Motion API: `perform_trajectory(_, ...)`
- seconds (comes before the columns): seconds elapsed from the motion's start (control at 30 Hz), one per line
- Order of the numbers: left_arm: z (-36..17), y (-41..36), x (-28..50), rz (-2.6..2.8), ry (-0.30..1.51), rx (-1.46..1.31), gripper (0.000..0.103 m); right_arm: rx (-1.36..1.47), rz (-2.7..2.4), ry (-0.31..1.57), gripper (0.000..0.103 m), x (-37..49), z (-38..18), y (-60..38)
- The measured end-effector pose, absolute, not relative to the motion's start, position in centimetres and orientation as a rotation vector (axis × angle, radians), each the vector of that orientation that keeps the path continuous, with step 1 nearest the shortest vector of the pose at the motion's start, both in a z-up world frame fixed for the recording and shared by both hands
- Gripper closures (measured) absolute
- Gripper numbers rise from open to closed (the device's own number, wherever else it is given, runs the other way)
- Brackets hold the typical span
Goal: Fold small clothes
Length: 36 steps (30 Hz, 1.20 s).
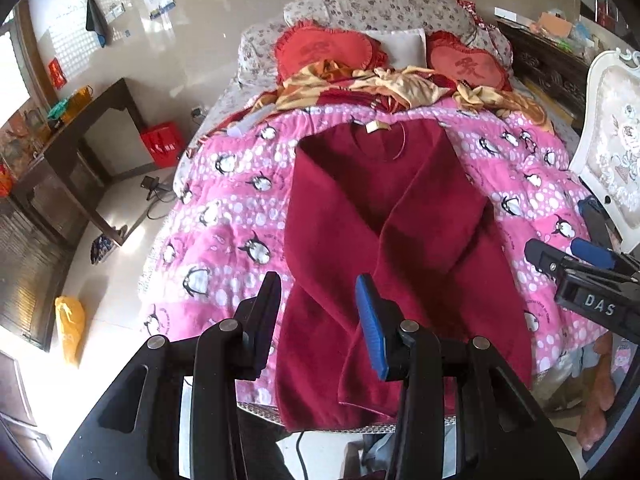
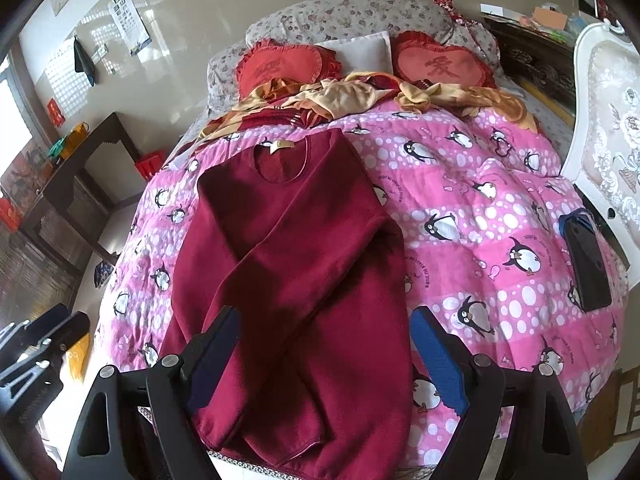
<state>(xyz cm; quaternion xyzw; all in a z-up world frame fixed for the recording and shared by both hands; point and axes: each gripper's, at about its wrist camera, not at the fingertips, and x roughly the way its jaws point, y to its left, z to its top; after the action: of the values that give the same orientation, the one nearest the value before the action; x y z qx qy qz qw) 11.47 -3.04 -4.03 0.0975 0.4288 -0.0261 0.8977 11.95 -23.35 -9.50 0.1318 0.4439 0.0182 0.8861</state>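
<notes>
Currently maroon fleece sweater flat on pink penguin quilt, sleeves crossed over front. Soft, limp, light, non-slip; best grip at hem corners. Left gripper and right gripper both spread, empty, hovering over hem.

You're looking at a plain dark red sweater lying on a pink quilt showing white dots and black-and-white penguins.
</notes>
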Motion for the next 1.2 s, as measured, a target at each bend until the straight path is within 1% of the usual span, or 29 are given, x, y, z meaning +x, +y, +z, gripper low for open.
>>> perform_trajectory(0.5,-3.6,-3.2,11.0,-0.064,0.875,0.212,0.065,0.283,0.045,0.927,0.018,11.6,-9.6,-23.3)
perform_trajectory(0.53,-3.8,-3.1,11.2,-0.073,0.885,0.207,0.063,0.283,0.045,0.927,0.018,11.7,-9.7,-23.3)
perform_trajectory(0.6,-4.7,-2.7,12.2,-0.113,0.923,0.173,0.046,0.281,0.041,0.932,0.018,12.0,-9.8,-23.2)
perform_trajectory(0.63,-5.1,-2.5,12.8,-0.138,0.944,0.15,0.045,0.284,0.04,0.937,0.018,12.2,-10.1,-23.3)
perform_trajectory(0.83,-7.0,-4.0,18.6,-0.203,1.012,0.128,0.045,0.339,0.022,0.959,0.018,14.4,-12.2,-24.6)
perform_trajectory(0.97,-8.8,-6.7,24.9,-0.302,1.064,0.103,0.045,0.444,0.036,0.978,0.019,16.8,-15.0,-26.8)
perform_trajectory(1.07,-10.8,-10.0,30.5,-0.4,1.149,0.1,0.045,0.534,0.052,1.011,0.03,19.2,-17.6,-28.4)
perform_trajectory(1.13,-11.7,-12.5,34.0,-0.434,1.166,0.121,0.045,0.576,0.064,1.026,0.043,20.8,-18.8,-29.2)
perform_trajectory(1.2,-12.8,-15.3,37.1,-0.441,1.175,0.154,0.045,0.58,0.059,1.033,0.044,22.9,-20.0,-29.7)
